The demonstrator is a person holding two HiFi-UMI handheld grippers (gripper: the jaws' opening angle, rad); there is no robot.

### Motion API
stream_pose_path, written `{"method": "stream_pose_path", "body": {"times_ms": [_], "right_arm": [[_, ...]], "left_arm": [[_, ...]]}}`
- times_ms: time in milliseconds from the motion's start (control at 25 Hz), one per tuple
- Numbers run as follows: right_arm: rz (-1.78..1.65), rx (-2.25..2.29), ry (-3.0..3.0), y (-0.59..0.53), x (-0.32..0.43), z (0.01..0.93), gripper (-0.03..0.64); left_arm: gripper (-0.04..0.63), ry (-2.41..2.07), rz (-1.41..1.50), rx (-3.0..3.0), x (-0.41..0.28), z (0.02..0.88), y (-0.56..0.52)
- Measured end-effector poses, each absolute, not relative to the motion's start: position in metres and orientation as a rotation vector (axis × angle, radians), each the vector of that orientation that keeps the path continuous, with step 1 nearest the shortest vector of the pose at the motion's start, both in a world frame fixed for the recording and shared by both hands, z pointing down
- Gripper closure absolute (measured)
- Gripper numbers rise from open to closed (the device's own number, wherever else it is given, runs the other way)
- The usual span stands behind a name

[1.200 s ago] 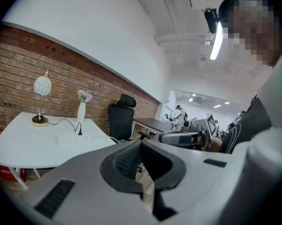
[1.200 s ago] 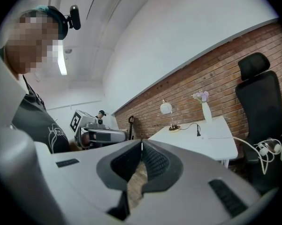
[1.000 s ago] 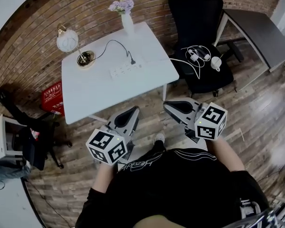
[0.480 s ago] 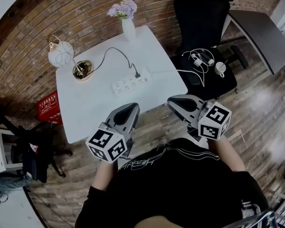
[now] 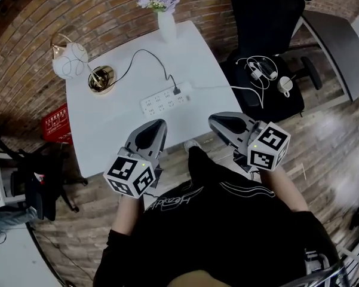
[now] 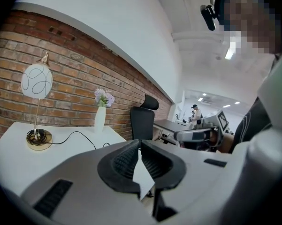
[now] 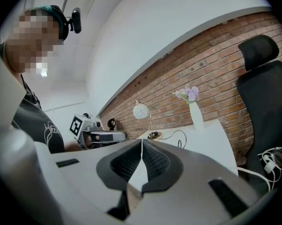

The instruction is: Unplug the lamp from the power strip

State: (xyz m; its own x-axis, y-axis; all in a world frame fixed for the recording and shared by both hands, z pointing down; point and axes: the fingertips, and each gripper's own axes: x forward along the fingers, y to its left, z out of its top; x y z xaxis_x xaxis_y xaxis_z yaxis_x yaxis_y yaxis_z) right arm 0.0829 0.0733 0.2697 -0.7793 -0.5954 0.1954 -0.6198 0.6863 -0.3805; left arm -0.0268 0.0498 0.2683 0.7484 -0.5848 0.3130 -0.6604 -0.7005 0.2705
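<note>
Left gripper (image 5: 156, 127) and right gripper (image 5: 220, 121) were noted with jaws pressed together, empty. Spreading was judged necessary before the plug (image 5: 176, 90) was pinched, with the power strip (image 5: 163, 100) steadied.

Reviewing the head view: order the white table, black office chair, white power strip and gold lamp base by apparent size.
1. White square table
2. Black office chair, partly cut off at the frame's top
3. White rectangular power strip
4. Round gold lamp base

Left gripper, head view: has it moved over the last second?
Yes. The left gripper has come forward, nearer the power strip; its tip now overlaps the edge of the table.
</note>
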Motion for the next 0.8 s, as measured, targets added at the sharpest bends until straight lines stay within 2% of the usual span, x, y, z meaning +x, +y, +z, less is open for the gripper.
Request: {"method": "stream_pose_path", "body": {"times_ms": [280,360,480,720,800], "right_arm": [[0.757,0.934,-2.823,0.017,0.073,0.296,0.620],[0.795,0.911,-2.818,0.005,0.071,0.304,0.619],[0.818,0.889,-2.793,-0.012,0.071,0.317,0.620],[0.861,0.854,-2.757,-0.036,0.067,0.333,0.619],[0.869,0.843,-2.744,-0.042,0.065,0.338,0.619]], "left_arm": [[0.585,-1.076,0.390,2.506,-0.050,0.303,-0.004],[0.516,-1.093,0.438,2.493,-0.056,0.317,-0.017],[0.492,-1.117,0.495,2.457,-0.064,0.342,-0.035],[0.402,-1.143,0.576,2.389,-0.082,0.389,-0.063],[0.394,-1.129,0.599,2.371,-0.086,0.404,-0.070]]}}
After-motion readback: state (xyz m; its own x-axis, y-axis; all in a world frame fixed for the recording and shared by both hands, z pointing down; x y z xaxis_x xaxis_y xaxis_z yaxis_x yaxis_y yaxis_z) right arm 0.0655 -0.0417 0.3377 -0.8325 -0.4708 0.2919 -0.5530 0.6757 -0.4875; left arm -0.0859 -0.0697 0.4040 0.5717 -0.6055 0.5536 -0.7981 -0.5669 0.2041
